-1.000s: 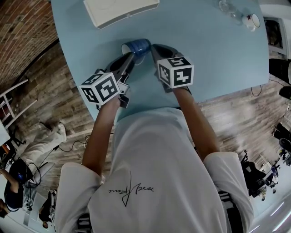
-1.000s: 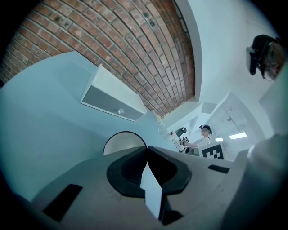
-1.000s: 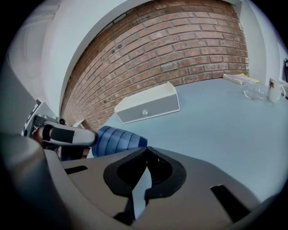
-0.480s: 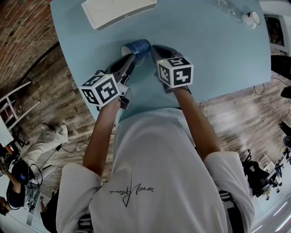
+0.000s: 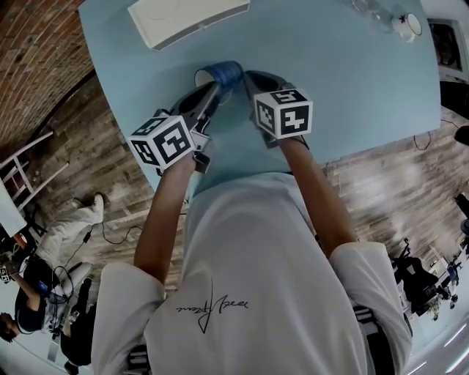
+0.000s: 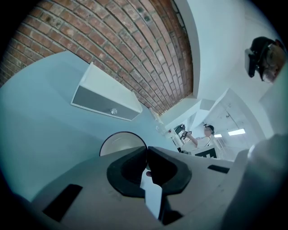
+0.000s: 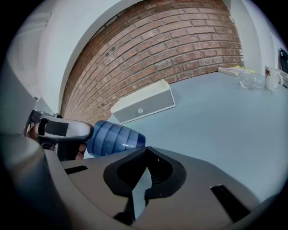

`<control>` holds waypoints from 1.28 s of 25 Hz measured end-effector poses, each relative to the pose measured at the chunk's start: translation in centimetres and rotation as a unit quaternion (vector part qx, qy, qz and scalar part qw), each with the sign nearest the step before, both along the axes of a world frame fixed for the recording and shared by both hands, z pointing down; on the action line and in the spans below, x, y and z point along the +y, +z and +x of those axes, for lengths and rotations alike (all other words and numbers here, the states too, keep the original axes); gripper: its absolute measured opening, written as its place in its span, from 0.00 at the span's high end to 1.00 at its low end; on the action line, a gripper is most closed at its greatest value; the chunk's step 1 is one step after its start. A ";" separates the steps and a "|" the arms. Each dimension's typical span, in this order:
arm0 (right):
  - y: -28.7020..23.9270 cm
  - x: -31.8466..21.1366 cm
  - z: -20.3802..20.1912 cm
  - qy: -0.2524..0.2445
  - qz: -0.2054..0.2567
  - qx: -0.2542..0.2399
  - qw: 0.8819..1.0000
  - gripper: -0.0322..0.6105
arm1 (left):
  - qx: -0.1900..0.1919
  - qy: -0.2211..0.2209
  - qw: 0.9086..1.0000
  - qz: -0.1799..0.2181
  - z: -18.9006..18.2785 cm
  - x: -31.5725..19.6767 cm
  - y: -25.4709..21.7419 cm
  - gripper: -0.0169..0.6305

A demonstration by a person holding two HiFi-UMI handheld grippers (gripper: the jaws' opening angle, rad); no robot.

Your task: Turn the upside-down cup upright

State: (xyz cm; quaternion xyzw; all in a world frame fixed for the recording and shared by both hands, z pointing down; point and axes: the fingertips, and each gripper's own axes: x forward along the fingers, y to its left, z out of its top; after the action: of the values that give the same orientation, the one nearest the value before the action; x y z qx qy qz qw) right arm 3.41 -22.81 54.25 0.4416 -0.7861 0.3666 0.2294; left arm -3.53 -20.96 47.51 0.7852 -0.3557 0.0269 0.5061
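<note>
A blue ribbed cup (image 5: 224, 72) is lying on its side, just above the light blue table (image 5: 352, 88). Its white mouth (image 6: 118, 144) faces left in the head view and its base points right (image 7: 116, 137). My left gripper (image 5: 212, 91) is shut on the cup's rim, one jaw inside the mouth and one outside (image 6: 146, 151). My right gripper (image 5: 249, 78) sits just to the right of the cup's base, its jaws shut (image 7: 146, 149) with nothing between them. It is not touching the cup.
A white box (image 5: 187, 18) lies at the far side of the table, behind the cup (image 7: 144, 107). A clear glass (image 7: 249, 81) and a white mug (image 7: 272, 77) stand at the far right corner. The table's near edge runs just below my grippers.
</note>
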 end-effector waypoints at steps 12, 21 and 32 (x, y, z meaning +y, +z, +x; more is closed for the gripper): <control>0.6 0.1 0.6 0.015 -0.012 -0.018 1.000 0.92 | 0.007 0.019 1.000 -0.006 1.8 -0.2 -0.4 0.94; 0.9 0.2 0.8 0.030 -0.021 -0.035 0.999 0.92 | 0.014 0.026 1.000 -0.007 2.7 -0.8 -0.6 0.94; 1.2 0.4 0.8 0.035 -0.025 -0.041 0.998 0.92 | 0.026 0.036 0.999 -0.019 3.8 -0.6 -0.6 0.94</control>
State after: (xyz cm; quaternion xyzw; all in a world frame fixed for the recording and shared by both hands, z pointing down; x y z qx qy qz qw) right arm 4.21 -22.41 55.46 0.4474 -0.7696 0.4117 0.1954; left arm 0.27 -21.52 46.93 0.7882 -0.3134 0.0310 0.5288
